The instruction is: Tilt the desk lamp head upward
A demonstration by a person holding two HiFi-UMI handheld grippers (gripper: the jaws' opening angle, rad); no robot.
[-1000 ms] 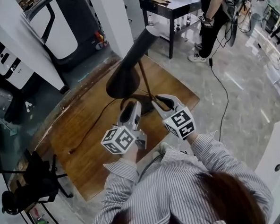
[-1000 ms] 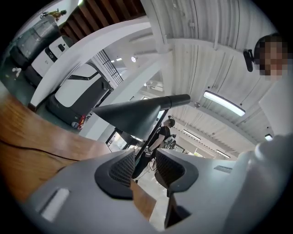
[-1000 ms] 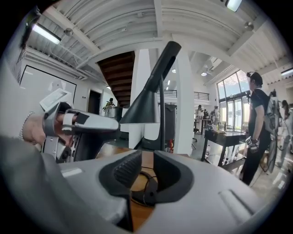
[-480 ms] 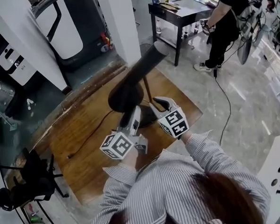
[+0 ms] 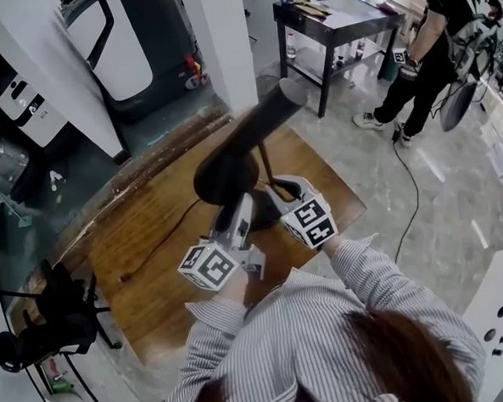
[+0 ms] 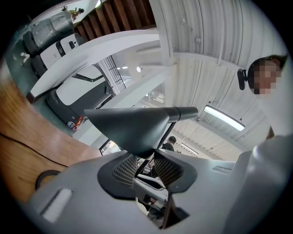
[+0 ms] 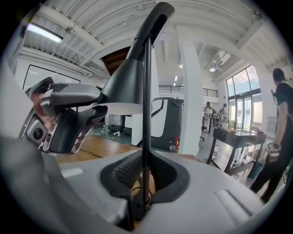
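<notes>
The black desk lamp stands on the wooden table (image 5: 144, 253), with its cone shade (image 5: 224, 165) sloping down to the left from a long neck. My left gripper (image 5: 238, 202) reaches under the shade. Its jaws have just been closing, and they now clamp the shade's rim (image 7: 120, 108) from above and below. In the left gripper view the shade's (image 6: 130, 125) lower edge dips between the pads of my left gripper (image 6: 145, 165). My right gripper (image 7: 147, 177) stands open around the thin upright stem (image 7: 146, 114), low near the round base (image 5: 254, 221). A gap shows beside the stem.
The lamp's cord (image 5: 164, 235) trails left across the table. Nearby stand a white pillar (image 5: 220, 36), a dark side table (image 5: 334, 17) and a black office chair (image 5: 47, 336). A person (image 5: 433, 44) stands at the back right, and a cable (image 5: 405, 174) runs over the tiled floor.
My right gripper has moved in and down, so the stem now stands between its fingers. My left gripper has edged up to the shade's rim. The lamp has not moved.
</notes>
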